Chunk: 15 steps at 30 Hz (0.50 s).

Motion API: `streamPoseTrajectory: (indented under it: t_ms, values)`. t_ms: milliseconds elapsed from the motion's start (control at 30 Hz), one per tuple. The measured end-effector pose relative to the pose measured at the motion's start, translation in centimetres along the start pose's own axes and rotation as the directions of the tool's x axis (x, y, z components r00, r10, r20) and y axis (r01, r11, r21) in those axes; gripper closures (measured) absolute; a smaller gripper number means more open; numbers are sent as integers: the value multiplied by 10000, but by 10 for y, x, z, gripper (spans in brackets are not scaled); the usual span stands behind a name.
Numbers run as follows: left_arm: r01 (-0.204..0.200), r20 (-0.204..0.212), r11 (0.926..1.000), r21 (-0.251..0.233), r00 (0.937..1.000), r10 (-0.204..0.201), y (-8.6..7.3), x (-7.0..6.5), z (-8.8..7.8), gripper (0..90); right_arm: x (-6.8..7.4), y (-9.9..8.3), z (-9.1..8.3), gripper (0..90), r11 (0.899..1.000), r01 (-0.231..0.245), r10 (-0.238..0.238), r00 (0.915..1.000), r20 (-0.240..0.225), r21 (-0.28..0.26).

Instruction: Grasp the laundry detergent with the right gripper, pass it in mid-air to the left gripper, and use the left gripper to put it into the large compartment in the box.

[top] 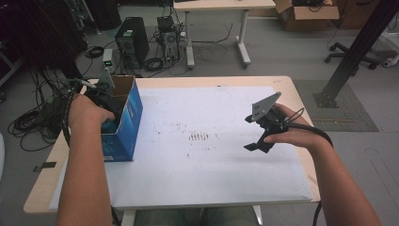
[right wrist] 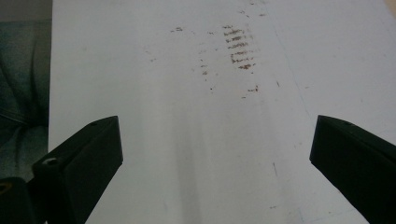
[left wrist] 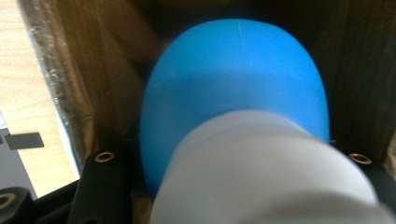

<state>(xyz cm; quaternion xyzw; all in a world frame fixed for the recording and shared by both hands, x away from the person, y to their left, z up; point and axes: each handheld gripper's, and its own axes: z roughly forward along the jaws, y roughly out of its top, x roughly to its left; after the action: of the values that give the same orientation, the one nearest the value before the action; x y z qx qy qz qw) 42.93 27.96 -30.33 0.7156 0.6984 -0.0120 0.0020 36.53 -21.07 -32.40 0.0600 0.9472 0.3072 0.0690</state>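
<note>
The far-left box [top: 123,122] is printed blue cardboard outside, raw matt brown inside. The bottle [left wrist: 233,88] looks smooth blue plastic with a ribbed white cap [left wrist: 266,168]. A matt, stained white sheet [top: 211,165] covers the pale wooden counter [top: 44,188].

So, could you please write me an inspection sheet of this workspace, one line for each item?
Surface: wooden table covered by a white sheet with small brown marks near its middle.
Job's things: open blue cardboard box at the table's left edge; inside it a blue rounded object with a white part, what it is cannot be told.
Clutter: nothing seen on the sheet.
Grippers: left gripper is down in the box, shut on the blue and white object; right gripper is held above the sheet, jaws open, nothing between them.
Cables: black cable trails from the right gripper; cable bundle on the floor at left.
Surroundings: computer tower, second table, cardboard box, chair base.
</note>
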Motion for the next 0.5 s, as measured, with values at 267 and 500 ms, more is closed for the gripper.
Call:
streamPoseTrajectory:
  t_ms: [267, 500]
  values:
    - [-6, -29, 9999, -116, 10000, 5, 0, -1, 1, 397, 0, -1, 1, 25, 10000, -52, 52, 10000, -21, -23]
    - [64, 68, 9999, -137, 10000, -63, -2, 2, 2, 395, 0, 0, 1, 25, 10000, 7, -8, 10000, -55, -67]
